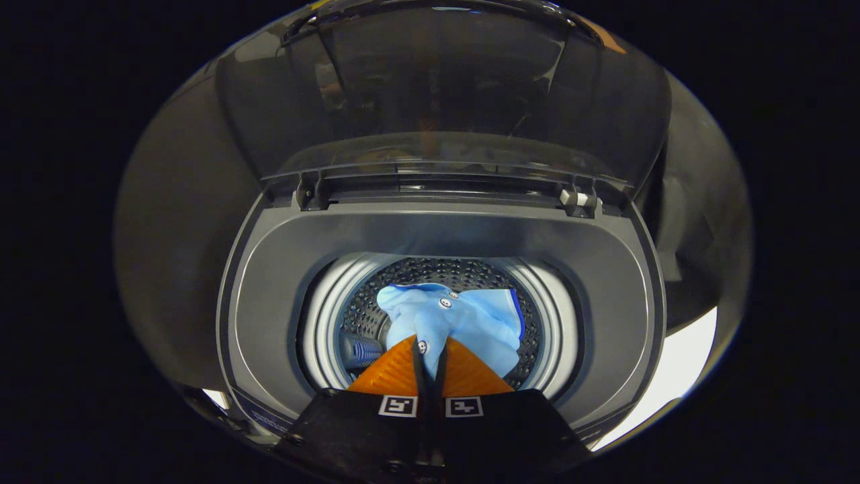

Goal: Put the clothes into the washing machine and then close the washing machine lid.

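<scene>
- Hand-held gripper: orange ribbed wedge fingers on a black body, pressed together over the washer opening, pinching a fold of the shirt at the tips.
- Shirt: light blue, soft and crumpled, white buttons along the placket, darker blue edge on the far side. It hangs from the tips down into the drum, just ahead of and below the fingers.
- Drum: perforated metal wall, dense round holes, pale glossy ring around the mouth. A dark blue ribbed part sits low inside, beside the fingers.
- Washer top: smooth grey plastic, rounded rectangular deck sloping in to the round mouth.
- Lid: dark tinted see-through panel, curved, standing open and upright beyond the drum, hinged at the back edge; a small white hinge piece sits at one corner.
- Surroundings: dark, with a bright pale patch of floor beside the washer.
</scene>
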`<state>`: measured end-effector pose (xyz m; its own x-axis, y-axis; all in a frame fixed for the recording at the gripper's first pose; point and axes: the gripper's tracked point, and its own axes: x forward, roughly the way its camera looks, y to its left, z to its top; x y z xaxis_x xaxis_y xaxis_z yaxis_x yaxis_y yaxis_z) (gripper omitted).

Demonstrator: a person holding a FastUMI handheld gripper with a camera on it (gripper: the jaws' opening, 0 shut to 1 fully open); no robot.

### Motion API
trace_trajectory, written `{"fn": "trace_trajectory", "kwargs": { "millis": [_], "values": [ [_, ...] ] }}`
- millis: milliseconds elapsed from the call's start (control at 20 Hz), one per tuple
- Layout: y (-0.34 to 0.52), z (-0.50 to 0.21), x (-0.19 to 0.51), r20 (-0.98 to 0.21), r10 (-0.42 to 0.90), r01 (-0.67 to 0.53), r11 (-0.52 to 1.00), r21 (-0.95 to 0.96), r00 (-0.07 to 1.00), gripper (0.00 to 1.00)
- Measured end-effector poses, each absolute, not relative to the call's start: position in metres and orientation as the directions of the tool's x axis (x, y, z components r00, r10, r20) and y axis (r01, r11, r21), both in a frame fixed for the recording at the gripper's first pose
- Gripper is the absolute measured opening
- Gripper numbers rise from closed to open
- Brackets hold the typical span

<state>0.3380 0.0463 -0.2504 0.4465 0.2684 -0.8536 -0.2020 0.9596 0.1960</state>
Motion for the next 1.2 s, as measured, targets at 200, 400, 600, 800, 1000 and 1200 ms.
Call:
{"fn": "trace_trajectory", "kwargs": {
  "millis": [200, 400, 600, 800, 1000, 1200],
  "values": [
    [0.044, -0.247, 0.34, -0.851, 0.257, -0.174, 0.965, 0.197, 0.459, 0.01],
    [0.038, -0.253, 0.339, -0.859, 0.24, -0.146, 0.97, 0.193, 0.453, 0.49],
    [0.034, -0.25, 0.34, -0.858, 0.223, -0.111, 0.975, 0.194, 0.463, 0.96],
    [0.032, -0.243, 0.34, -0.847, 0.234, -0.124, 0.972, 0.199, 0.478, 0.96],
    [0.028, -0.228, 0.334, -0.833, 0.247, -0.137, 0.969, 0.206, 0.495, 0.96],
    [0.025, -0.208, 0.322, -0.799, 0.274, -0.174, 0.961, 0.213, 0.536, 0.96]
  ]
}}
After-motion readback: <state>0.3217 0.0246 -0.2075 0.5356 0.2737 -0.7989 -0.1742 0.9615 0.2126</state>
